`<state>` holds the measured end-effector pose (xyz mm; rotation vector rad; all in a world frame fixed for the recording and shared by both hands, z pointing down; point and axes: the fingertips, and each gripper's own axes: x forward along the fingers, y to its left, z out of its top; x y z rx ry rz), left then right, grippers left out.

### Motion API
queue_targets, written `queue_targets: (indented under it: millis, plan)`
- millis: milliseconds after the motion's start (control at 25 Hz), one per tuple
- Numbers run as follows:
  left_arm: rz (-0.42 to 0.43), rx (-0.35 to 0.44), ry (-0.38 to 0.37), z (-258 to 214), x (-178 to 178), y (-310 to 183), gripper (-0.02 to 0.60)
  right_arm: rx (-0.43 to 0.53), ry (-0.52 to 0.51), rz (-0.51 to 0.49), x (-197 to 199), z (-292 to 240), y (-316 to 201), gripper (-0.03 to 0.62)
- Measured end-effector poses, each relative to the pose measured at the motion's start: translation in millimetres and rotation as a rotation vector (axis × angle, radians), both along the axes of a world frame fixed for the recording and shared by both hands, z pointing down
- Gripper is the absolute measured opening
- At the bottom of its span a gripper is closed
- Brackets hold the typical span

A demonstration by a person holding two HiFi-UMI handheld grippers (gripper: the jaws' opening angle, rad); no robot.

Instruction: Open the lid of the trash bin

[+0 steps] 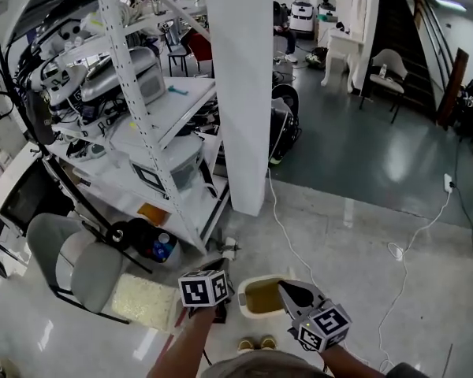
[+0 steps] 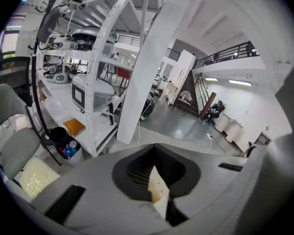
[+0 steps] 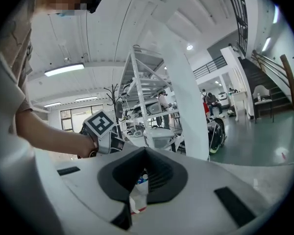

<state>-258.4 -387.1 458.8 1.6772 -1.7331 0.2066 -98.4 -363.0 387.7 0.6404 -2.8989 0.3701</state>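
Main worry here is the grip. The left gripper (image 2: 155, 179) has its jaws pinched down on just a thin cream sliver, which I reckon is the edge of the lid (image 2: 159, 194). With a bite that small it could slip out and the lid would flop back. The right gripper (image 3: 137, 192) has its jaws together too. A pale bit with a red edge shows in the slit, but I can't say what that is.

The bin (image 1: 260, 280) sits on the floor just right of the left gripper, between the two. I see brownish inside a cream rim, so it may be partly open already, not sure. It looks light, so pulling up one-sided could tip it or skate it sideways.

The floor (image 1: 347, 242) is glossy and pale, lots of glare, so probably slick. Ahead-left of the left gripper is a rack (image 1: 154, 109), with a column (image 1: 240, 93) dead ahead and a chair (image 1: 75, 262) off to the left. A cable (image 1: 414, 239) trails ahead-right of the right gripper.
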Motion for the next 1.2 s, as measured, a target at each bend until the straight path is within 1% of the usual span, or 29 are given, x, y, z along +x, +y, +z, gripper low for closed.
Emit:
queue_targets:
  millis: [160, 280, 440, 600, 680, 800, 920, 1080, 1200]
  plan:
    - [0.034, 0.111, -0.031, -47, 12, 10, -0.009, 0.032, -0.014, 0.018, 7, -19, 1, 0.032]
    - [0.047, 0.191, -0.052, -73, 18, 25, -0.009, 0.064, -0.014, 0.01, 7, -29, 2, 0.032]
    - [0.053, 0.305, -0.108, -94, 22, 45, -0.009, 0.091, -0.016, -0.002, 5, -35, 2, 0.032]
    - [0.043, 0.443, -0.135, -108, 28, 61, -0.009, 0.099, -0.03, -0.002, 1, -37, 0, 0.032]
    - [0.039, 0.49, -0.159, -113, 32, 66, -0.009, 0.099, -0.042, 0.0, -2, -39, 0, 0.032]
    - [0.034, 0.543, -0.181, -124, 37, 70, -0.009, 0.099, -0.058, 0.003, -4, -43, -2, 0.032]
    - [0.043, 0.576, -0.198, -131, 41, 69, -0.009, 0.098, -0.063, 0.006, -4, -43, -4, 0.032]
    - [0.055, 0.601, -0.214, -135, 43, 70, -0.009, 0.1, -0.061, 0.014, -2, -43, -6, 0.032]
    - [0.06, 0.598, -0.224, -136, 42, 69, -0.009, 0.11, -0.055, 0.034, -1, -45, -10, 0.029]
